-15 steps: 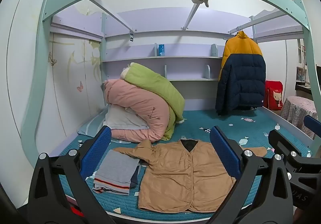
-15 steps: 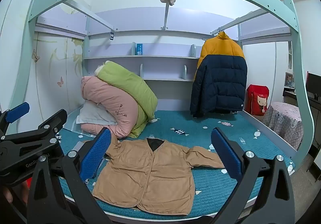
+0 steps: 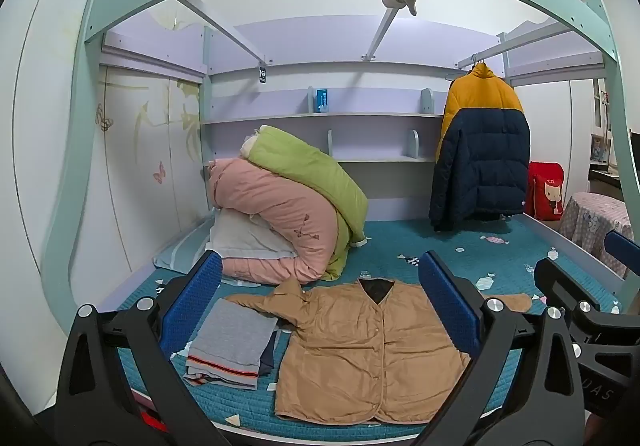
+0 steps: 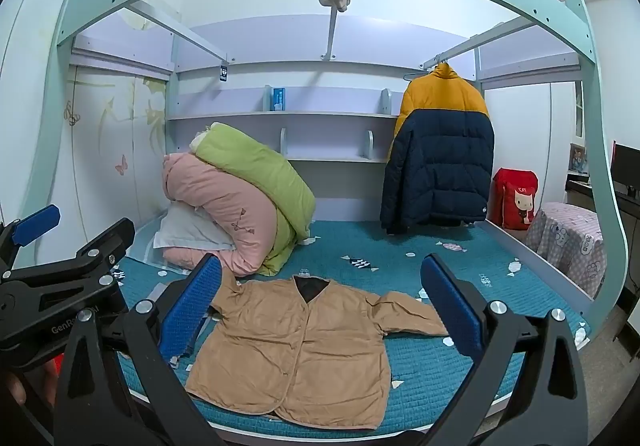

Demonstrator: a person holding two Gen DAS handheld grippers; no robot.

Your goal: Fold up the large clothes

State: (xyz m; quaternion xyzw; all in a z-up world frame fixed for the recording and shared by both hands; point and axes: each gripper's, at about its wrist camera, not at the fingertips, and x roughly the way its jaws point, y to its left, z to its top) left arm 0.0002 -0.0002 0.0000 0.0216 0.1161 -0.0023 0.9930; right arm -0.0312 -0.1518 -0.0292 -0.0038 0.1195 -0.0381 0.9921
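Both our claws, left (image 3: 320, 306) and right (image 4: 320, 306), are spread wide, holding nothing. The tan jacket (image 3: 368, 346) lies flat on the bed (image 3: 460, 254) just ahead of them, folded clothes (image 3: 232, 342) off to its left.

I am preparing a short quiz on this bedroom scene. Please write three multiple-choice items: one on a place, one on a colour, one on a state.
1. Where do the folded clothes lie?
A. left of the tan jacket
B. on the shelf
C. on the quilts

2. What colours has the hanging coat?
A. red and white
B. yellow and navy
C. all green

3. How is the tan jacket?
A. folded small
B. hanging
C. spread flat on the bed

Answers: 1 A, the pile lies beside its left sleeve; 2 B, yellow top, navy below; 3 C, front up, sleeves out.
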